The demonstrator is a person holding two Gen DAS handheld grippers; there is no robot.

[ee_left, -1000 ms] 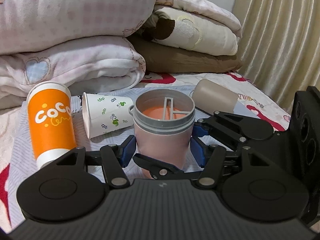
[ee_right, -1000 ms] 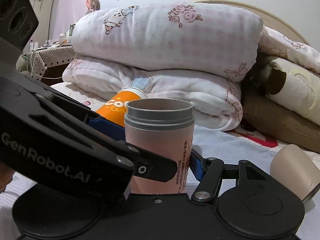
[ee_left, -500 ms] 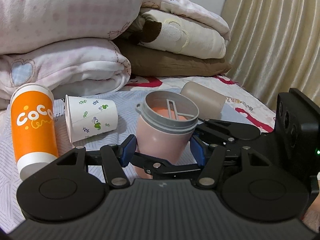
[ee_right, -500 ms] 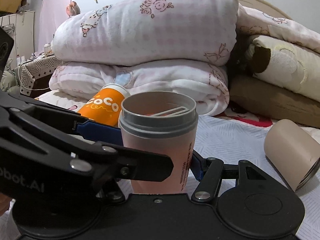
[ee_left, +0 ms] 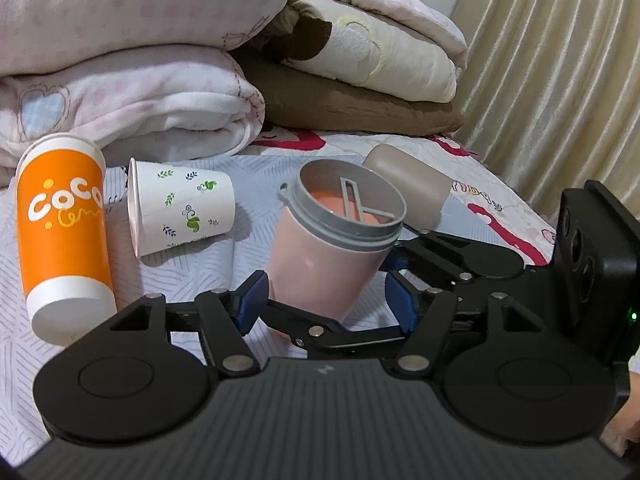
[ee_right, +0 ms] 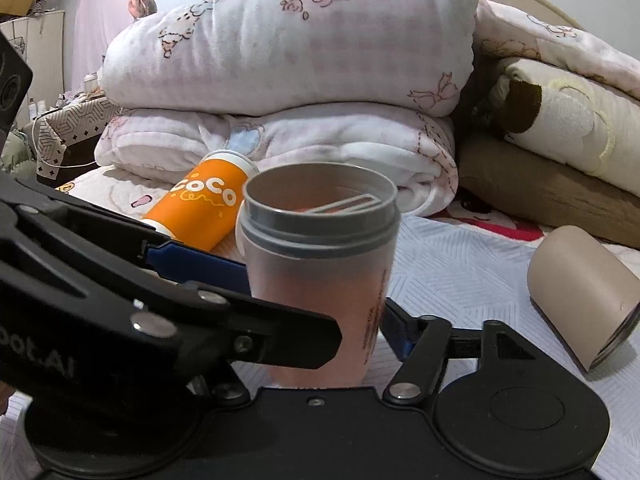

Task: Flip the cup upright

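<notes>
While the pink cup [ee_left: 336, 256] sits between both pairs of jaws on the bed [ee_left: 248, 184], its grey rim faces up and its long axis leans off vertical, tilted rightward in the left wrist view, nearly plumb in the right wrist view. The left gripper [ee_left: 326, 298] has its blue pads spread either side of the cup's lower body; contact on the left pad is possible, the right pad stands clear, so it does not read as a firm pinch. The right gripper [ee_right: 320, 312] reaches across the cup low down; the near pad seems to touch the wall, but whether it pinches I cannot tell. Judgement: the cup is almost up; the good move is to settle its base flat on the soft quilt before letting go, easing off slowly since bedding gives. Nearby: an orange cup [ee_left: 64, 232] standing left, a white leaf-print paper cup [ee_left: 180, 208] lying on its side, a beige cup [ee_left: 408, 184] lying behind.
</notes>
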